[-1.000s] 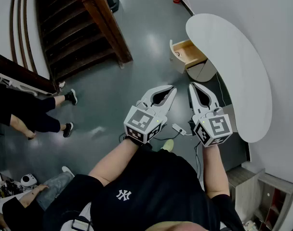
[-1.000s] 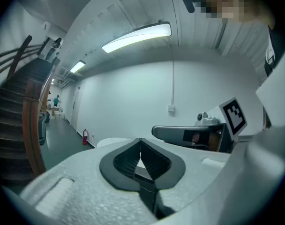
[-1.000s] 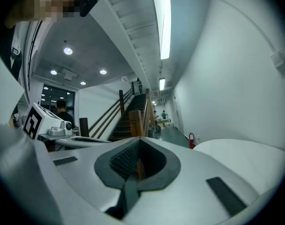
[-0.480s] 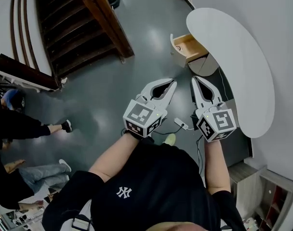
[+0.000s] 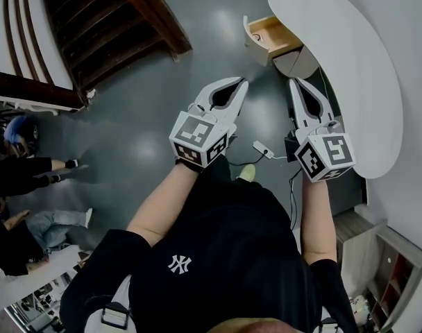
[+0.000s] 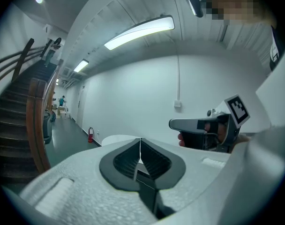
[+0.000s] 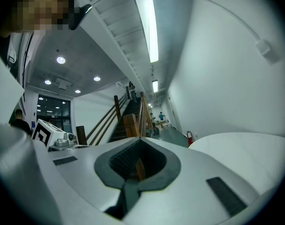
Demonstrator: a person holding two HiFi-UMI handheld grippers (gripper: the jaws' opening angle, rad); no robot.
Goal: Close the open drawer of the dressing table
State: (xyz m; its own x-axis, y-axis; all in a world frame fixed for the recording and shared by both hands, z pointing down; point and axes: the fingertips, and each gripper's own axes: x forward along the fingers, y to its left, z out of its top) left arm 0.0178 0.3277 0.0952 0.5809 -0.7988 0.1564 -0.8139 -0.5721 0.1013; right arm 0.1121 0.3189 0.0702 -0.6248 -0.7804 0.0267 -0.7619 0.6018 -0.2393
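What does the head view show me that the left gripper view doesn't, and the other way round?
Only the head view: the open drawer, pulled out from under the dressing table's white top, and a power strip on the floor. Only the left gripper view: the ceiling lights and a fire extinguisher by the far wall. Both: the white top, the staircase, the left gripper with jaws together, and the right gripper.

The floor (image 5: 148, 116) is glossy grey, mirroring the lights, and the staircase (image 5: 114, 26) is dark wood. The dressing table's surface (image 5: 350, 68) is smooth matt white, its drawer (image 5: 277, 33) pale wood inside. The left tongs (image 5: 240, 82) and right tongs (image 5: 295, 82) are matt, faintly grainy white plastic with black ribbed pads (image 6: 126, 161).
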